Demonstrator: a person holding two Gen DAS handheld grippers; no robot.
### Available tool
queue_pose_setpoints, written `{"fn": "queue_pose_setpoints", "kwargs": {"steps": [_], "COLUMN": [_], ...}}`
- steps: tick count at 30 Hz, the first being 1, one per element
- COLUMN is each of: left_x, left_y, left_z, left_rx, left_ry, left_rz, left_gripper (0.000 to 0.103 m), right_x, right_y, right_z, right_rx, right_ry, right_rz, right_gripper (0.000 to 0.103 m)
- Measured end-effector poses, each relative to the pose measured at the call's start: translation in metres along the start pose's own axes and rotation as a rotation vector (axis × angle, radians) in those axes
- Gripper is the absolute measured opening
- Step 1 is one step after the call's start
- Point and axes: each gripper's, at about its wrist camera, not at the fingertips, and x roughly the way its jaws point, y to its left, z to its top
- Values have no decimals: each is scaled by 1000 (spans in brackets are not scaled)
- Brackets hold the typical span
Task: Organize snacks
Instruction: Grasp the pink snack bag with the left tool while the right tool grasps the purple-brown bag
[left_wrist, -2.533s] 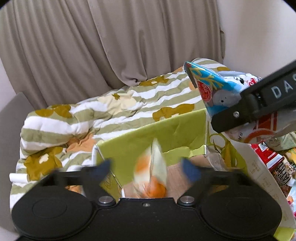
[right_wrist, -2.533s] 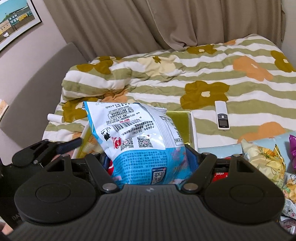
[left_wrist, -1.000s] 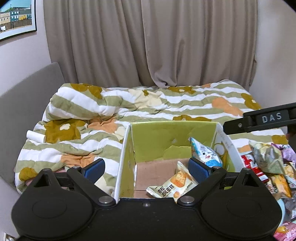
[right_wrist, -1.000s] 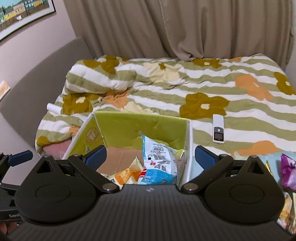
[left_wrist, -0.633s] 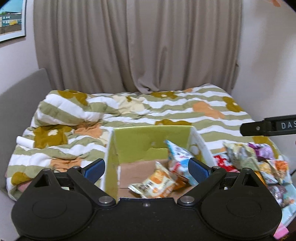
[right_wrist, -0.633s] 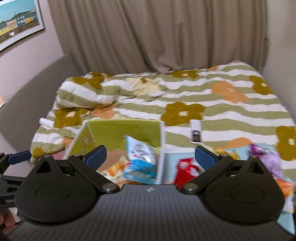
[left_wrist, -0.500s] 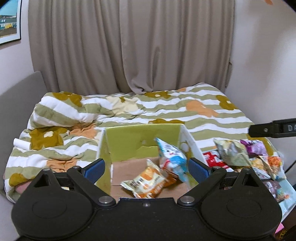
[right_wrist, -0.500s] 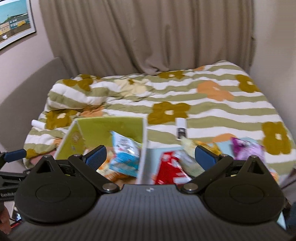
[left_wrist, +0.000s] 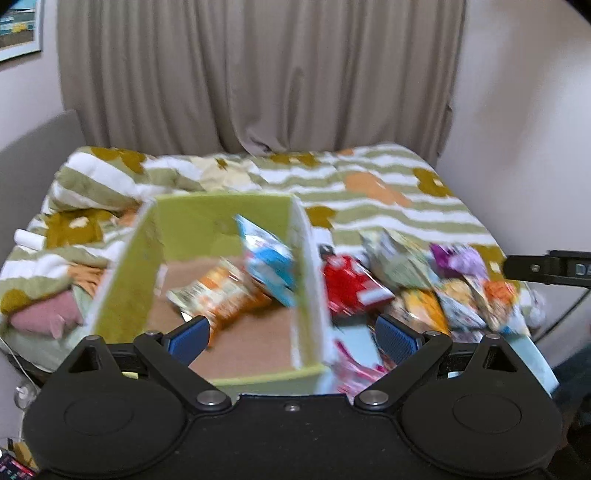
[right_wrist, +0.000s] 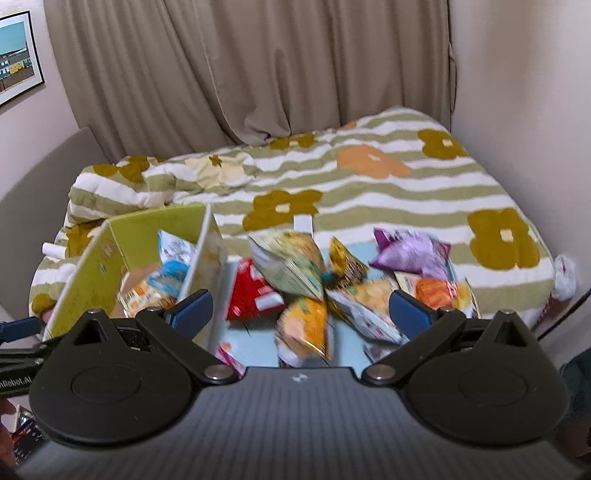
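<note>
A green cardboard box (left_wrist: 125, 299) stands on the bed and holds an orange snack bag (left_wrist: 218, 295) and a blue snack bag (left_wrist: 269, 262). The box also shows in the right wrist view (right_wrist: 92, 269). Right of it lies a pile of snack bags: a red one (left_wrist: 351, 284), a pale green one (right_wrist: 291, 266), a purple one (right_wrist: 410, 254) and a yellow one (right_wrist: 306, 325). My left gripper (left_wrist: 291, 338) is open and empty, held back above the box's near wall. My right gripper (right_wrist: 299, 310) is open and empty above the pile.
A striped flowered blanket (right_wrist: 369, 184) covers the bed. A white remote (right_wrist: 303, 223) lies behind the pile. Beige curtains (left_wrist: 258, 74) hang behind, a wall (right_wrist: 517, 92) stands at the right, and a grey headboard (left_wrist: 33, 147) at the left. A pink cloth (left_wrist: 44, 319) lies left of the box.
Both grippers let their bags go into the box, then pulled back and swung right. The pile of snacks has come into view in front of both.
</note>
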Motion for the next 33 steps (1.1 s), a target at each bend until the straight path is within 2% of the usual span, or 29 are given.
{"fn": "queue_pose_setpoints", "kwargs": {"steps": [4,9,17,25,33], "left_x": [12,37,85,120,146], "left_y": [-39,-79,-137,-165,-167], "left_z": [-15,-33,-64,-86,-102], "left_rx": [23,10,19,48,15], "left_ry": [53,147,291,383,468], "left_rz": [-17,-82,-158,-136,-147], "left_gripper": [98,98,98,98,96], "right_x": [10,24,70,101,127], "right_y": [-28,-58,-100,-117,-121], "right_z": [-13,-23,-39,-51,-62], "right_rx": [6,10,82,107,107], "right_ry": [50,112,271,355,395], "right_rz": [-6,-19,0,3,-1], "right_gripper": [103,103,103,103,103]}}
